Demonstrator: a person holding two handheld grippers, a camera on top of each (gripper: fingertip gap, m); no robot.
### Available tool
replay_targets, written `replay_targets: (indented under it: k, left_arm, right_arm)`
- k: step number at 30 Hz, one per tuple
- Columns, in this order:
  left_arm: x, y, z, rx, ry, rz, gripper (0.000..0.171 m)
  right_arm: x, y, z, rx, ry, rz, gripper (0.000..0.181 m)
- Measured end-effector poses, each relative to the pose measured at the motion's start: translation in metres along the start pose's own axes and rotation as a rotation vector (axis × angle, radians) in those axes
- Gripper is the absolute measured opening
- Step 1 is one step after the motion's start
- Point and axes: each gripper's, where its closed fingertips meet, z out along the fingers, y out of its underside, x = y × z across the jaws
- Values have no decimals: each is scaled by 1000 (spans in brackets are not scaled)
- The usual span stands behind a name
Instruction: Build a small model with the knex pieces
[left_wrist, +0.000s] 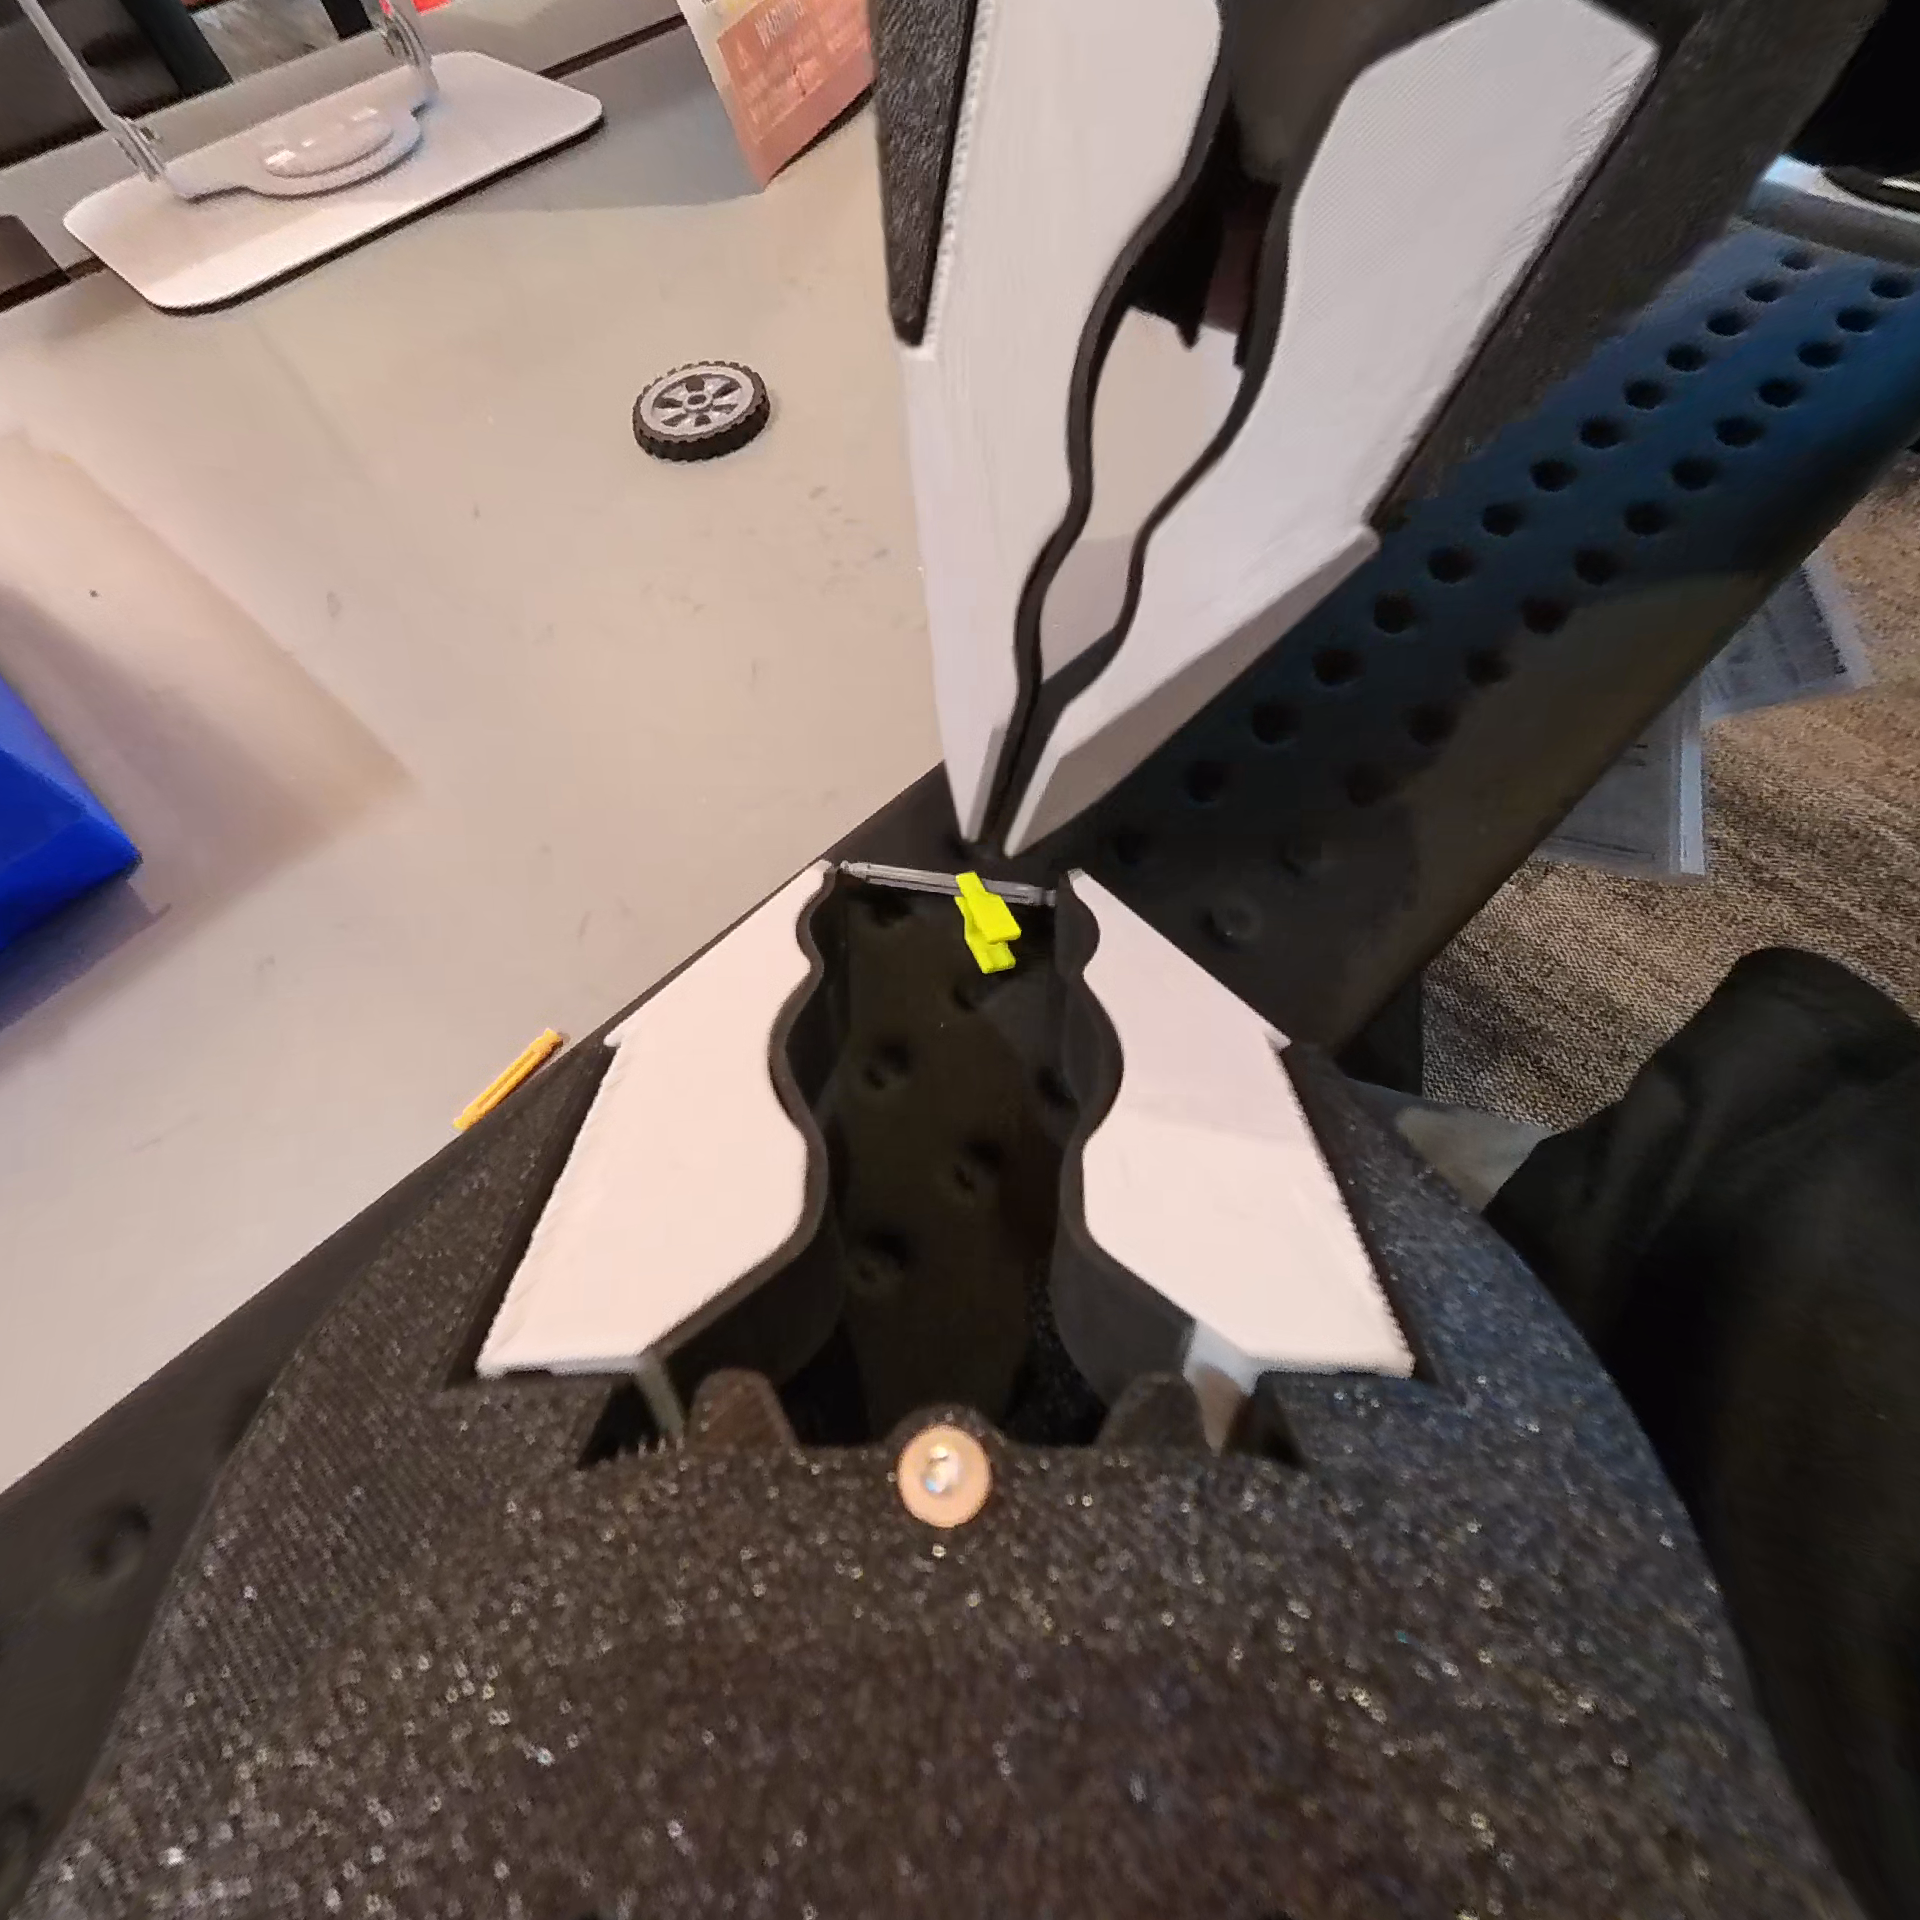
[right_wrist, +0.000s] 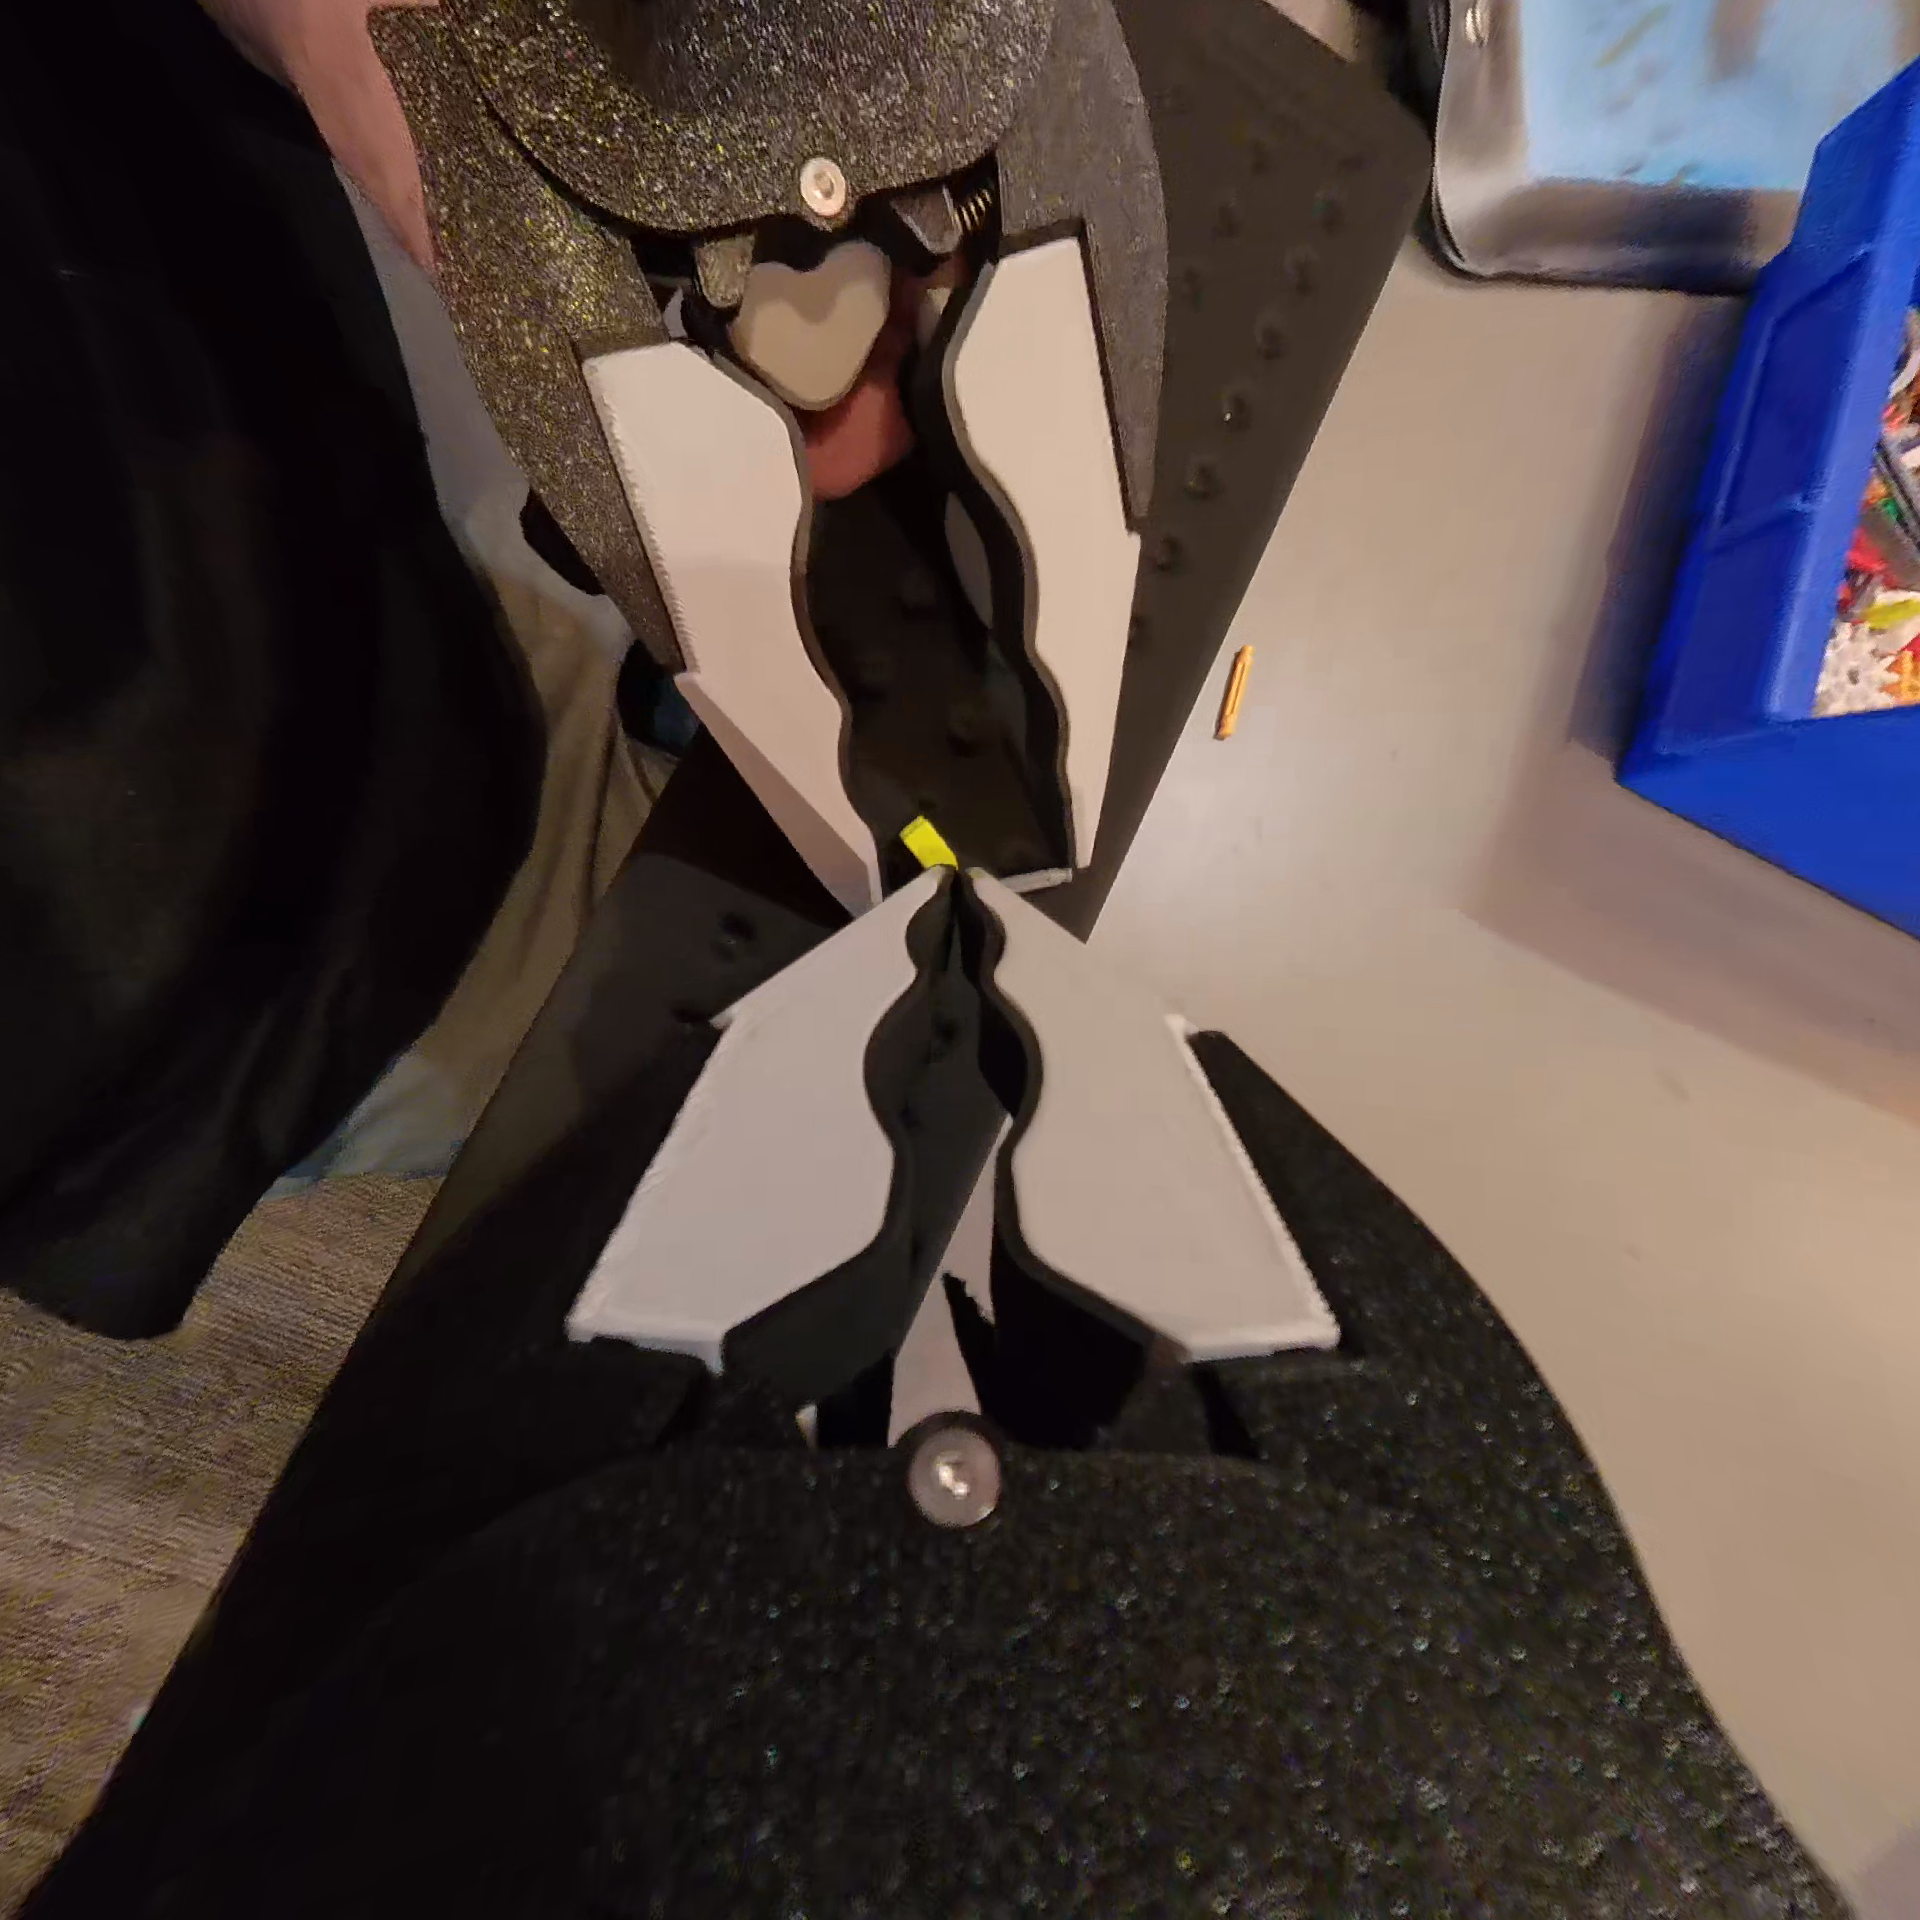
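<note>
Pinching axle (left_wrist: 904, 878) endwise with left fingers (left_wrist: 707, 1143); nipping clip (left_wrist: 982, 920) with right fingers (right_wrist: 790, 1174); keep axle level.

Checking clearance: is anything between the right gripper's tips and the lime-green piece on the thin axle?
Nothing visible does. The right gripper, tips together, sits right at the lime-green piece, which rides on the grey axle held across the left gripper.
</note>
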Motion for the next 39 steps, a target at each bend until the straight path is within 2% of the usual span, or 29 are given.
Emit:
replay_targets:
  k: [2, 9, 14, 17, 26, 39]
  left_arm:
    - [0, 0, 0, -4, 0, 4, 41]
    - [1, 1, 0, -6, 5, 15, 41]
    - [2, 1, 0, -3, 4, 38, 41]
    - [3, 1, -1, 1, 6, 47, 38]
    - [4, 0, -2, 8, 16, 48, 39]
    - [4, -2, -2, 5, 17, 39, 38]
  right_arm:
    - [-2, -3, 6, -15, -22, -40, 7]
    - [-6, -3, 9, -96, -195, -120, 6]
    - [-9, -1, 10, -99, -373, -72, 10]
    - [-11, 1, 11, -125, -410, -87, 10]
    - [-11, 0, 17, -87, -378, -120, 5]
    - [-3, 12, 8, 198, -280, 151, 5]
